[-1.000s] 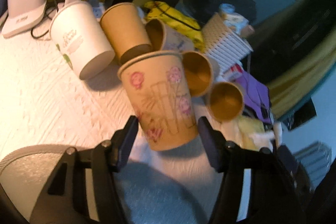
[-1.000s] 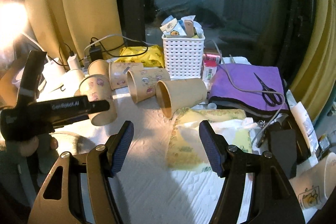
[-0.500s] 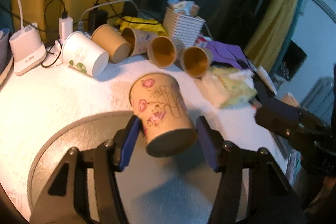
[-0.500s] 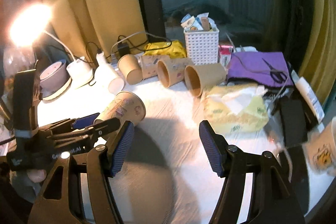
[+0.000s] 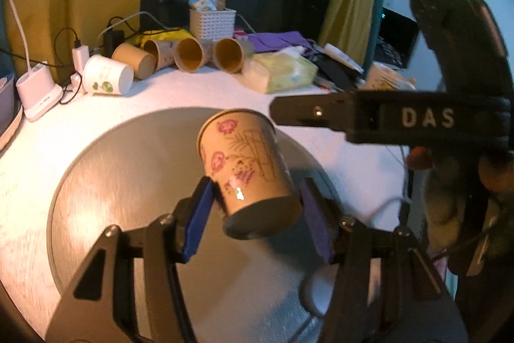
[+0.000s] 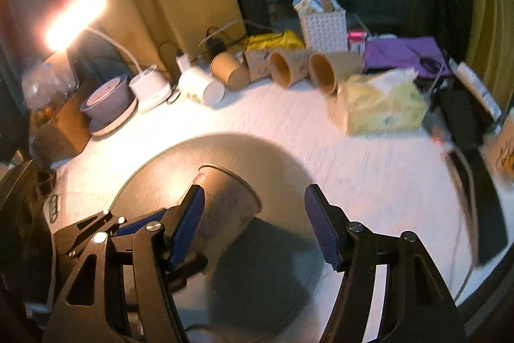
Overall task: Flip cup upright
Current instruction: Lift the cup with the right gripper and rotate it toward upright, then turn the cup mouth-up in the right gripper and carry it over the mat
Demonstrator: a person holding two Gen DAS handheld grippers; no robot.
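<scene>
My left gripper (image 5: 255, 214) is shut on a brown paper cup with pink flowers (image 5: 247, 163). It holds the cup tilted, base toward the camera, above a round grey mat (image 5: 128, 169). In the right wrist view the same cup (image 6: 229, 208) shows over the mat (image 6: 257, 272), held by the left gripper, just left of my right gripper (image 6: 253, 224), which is open and empty. The right gripper's body (image 5: 369, 118) crosses the left wrist view close to the cup's rim.
Several paper cups (image 5: 189, 53) lie on their sides at the back of the white table (image 5: 48, 130), also visible in the right wrist view (image 6: 282, 66). A tissue pack (image 6: 382, 105), white basket (image 6: 323, 28), lamp base (image 5: 37, 92), bowl (image 6: 106, 98) and cables stand around.
My left gripper has carried the cup back over the grey mat and lower. My right gripper has moved in close beside the cup, still open.
</scene>
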